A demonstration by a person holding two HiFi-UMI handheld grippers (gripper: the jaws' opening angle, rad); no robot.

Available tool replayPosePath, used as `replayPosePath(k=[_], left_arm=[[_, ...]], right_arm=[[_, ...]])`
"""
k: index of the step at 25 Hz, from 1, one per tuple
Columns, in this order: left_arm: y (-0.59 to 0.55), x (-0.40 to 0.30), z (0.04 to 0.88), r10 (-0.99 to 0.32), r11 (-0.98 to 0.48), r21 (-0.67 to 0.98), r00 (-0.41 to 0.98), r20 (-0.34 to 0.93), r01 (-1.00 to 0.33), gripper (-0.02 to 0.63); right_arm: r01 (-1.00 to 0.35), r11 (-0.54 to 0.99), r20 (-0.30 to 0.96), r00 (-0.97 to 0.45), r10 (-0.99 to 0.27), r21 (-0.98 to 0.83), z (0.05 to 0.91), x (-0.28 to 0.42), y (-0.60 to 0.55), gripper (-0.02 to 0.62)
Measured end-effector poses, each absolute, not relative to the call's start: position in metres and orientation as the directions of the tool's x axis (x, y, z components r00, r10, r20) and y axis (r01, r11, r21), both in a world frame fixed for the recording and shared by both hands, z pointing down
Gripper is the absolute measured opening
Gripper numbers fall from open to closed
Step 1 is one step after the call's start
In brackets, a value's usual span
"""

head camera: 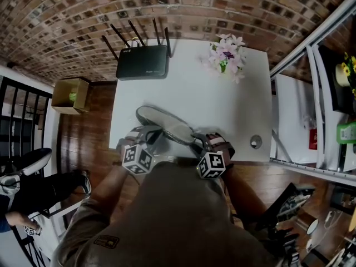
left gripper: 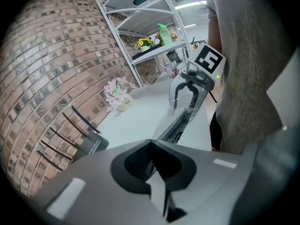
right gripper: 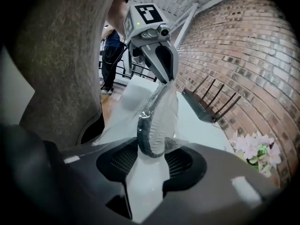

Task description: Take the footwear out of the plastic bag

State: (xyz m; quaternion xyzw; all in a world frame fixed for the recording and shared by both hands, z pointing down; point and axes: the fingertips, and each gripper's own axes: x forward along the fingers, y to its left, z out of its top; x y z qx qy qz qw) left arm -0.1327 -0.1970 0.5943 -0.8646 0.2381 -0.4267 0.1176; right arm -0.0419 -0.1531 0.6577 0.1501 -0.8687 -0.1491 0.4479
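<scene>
A grey-soled, dark-rimmed piece of footwear (head camera: 167, 124) lies inside a clear plastic bag (head camera: 160, 142) near the front edge of the white table (head camera: 222, 104). My left gripper (head camera: 151, 133) is shut, pinching one end of the bag; the right gripper view shows its tips (right gripper: 165, 78) nipping the film above the footwear (right gripper: 157, 125). My right gripper (head camera: 199, 141) stands open at the other end. The bagged end of the footwear sits between its wide jaws (right gripper: 150, 149) without being pressed. Seen from the left gripper view, the bag stretches from my shut jaws (left gripper: 152, 142) to the right gripper (left gripper: 183, 109).
A black router (head camera: 142, 62) with antennas stands at the table's back, and a small pot of flowers (head camera: 227, 53) at the back right. A round metal disc (head camera: 256, 142) lies front right. White shelving (head camera: 311, 93) runs along the right; a cardboard box (head camera: 71, 95) sits on the floor at left.
</scene>
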Motion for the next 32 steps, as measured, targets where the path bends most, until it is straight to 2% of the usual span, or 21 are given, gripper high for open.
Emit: replayPosePath(k=[4, 9, 11, 12, 19, 23, 26, 32], left_arm=[[-0.200, -0.135, 0.593, -0.515, -0.857, -0.410, 0.525, 0.677, -0.312, 0.002], [-0.195, -0.132, 0.592, -0.490, -0.870, -0.417, 0.549, 0.678, -0.261, 0.010], [-0.192, -0.129, 0.593, -0.472, -0.878, -0.419, 0.561, 0.680, -0.231, 0.114], [-0.190, -0.128, 0.593, -0.468, -0.879, -0.425, 0.563, 0.681, -0.216, 0.141], [-0.195, -0.120, 0.590, -0.496, -0.850, -0.505, 0.545, 0.676, -0.148, 0.229], [-0.200, -0.124, 0.589, -0.513, -0.842, -0.516, 0.534, 0.672, -0.159, 0.253], [-0.202, -0.123, 0.595, -0.505, -0.841, -0.528, 0.519, 0.690, -0.117, 0.272], [-0.211, -0.115, 0.604, -0.495, -0.836, -0.546, 0.503, 0.709, -0.053, 0.261]], right_arm=[[-0.154, 0.902, 0.708, -0.571, -0.415, 0.404, 0.650, -0.042, -0.157, 0.140], [-0.201, 0.907, 0.691, -0.594, -0.413, 0.369, 0.643, -0.039, -0.162, 0.123], [-0.212, 0.909, 0.686, -0.601, -0.411, 0.358, 0.641, -0.037, -0.164, 0.115], [-0.214, 0.910, 0.685, -0.602, -0.410, 0.356, 0.639, -0.036, -0.165, 0.112], [-0.213, 0.910, 0.681, -0.607, -0.409, 0.357, 0.632, -0.029, -0.170, 0.103], [-0.215, 0.917, 0.684, -0.614, -0.394, 0.335, 0.627, -0.025, -0.169, 0.098], [-0.198, 0.922, 0.684, -0.622, -0.381, 0.333, 0.624, -0.025, -0.168, 0.097], [-0.167, 0.924, 0.672, -0.643, -0.367, 0.345, 0.622, -0.026, -0.174, 0.095]])
